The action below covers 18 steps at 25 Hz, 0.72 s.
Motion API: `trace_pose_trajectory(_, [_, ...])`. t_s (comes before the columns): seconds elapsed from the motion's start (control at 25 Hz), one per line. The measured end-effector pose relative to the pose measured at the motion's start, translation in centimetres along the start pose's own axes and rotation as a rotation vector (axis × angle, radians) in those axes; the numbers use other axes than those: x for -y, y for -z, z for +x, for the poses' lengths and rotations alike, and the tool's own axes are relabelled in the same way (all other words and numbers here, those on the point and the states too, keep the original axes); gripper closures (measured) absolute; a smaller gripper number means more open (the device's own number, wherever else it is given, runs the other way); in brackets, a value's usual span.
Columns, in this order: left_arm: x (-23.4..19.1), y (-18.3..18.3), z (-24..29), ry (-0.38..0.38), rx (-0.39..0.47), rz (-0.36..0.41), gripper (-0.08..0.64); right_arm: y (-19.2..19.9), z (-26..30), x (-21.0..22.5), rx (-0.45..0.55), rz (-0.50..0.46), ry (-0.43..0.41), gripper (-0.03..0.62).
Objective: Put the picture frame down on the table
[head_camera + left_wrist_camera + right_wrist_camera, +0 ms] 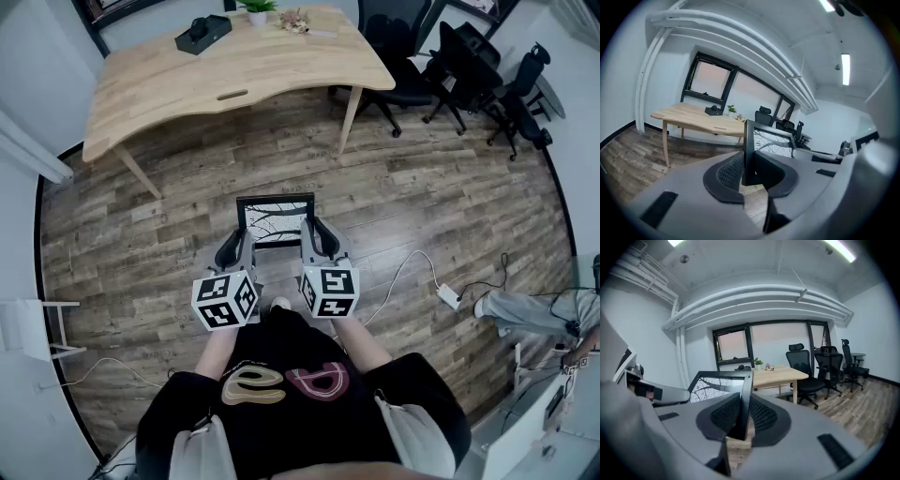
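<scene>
The left gripper (748, 169) pinches the left side of the picture frame (275, 217). The right gripper (742, 417) pinches its right side. Both pairs of fingers are closed tight on the thin black edge. I think one grip on each side stops the frame from swinging or tipping.

The frame hangs in the air over the wood floor (422, 206), close in front of the person, with its picture side up. It is not on the table (187, 80) yet. The table is well ahead, so the frame has to be carried over first.

In the head view the grippers hide the frame's bottom edge. The picture looks like bare branches, but it is small and hard to be sure of.

Near the table's far edge sit a black thing (202, 33), a little plant (258, 9) and some flowers (294, 20). I cannot tell what the black thing is. Past the table's right end stand black chairs (403, 56), and some are cut off at the side.
</scene>
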State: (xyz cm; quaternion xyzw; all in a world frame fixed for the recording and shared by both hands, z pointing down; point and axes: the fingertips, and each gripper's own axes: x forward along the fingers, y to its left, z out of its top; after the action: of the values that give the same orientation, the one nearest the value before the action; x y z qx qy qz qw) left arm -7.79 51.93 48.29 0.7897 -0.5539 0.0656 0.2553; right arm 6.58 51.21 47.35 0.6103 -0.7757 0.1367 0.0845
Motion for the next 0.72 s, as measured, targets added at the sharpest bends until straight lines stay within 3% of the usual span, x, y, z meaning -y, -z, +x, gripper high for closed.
trace_pose_trajectory(0.4, [0.5,0.5,-2.1,0.044,0.013,0.029,0.477,0.2,-2.6,-0.9,0.035,-0.007,0.045,0.52])
trace_pose_trajectory(0.72, [0.8,0.1,-0.4,0.074,0.017,0.031,0.477,-0.1,-2.1,0.2,0.048,0.014,0.063,0.518])
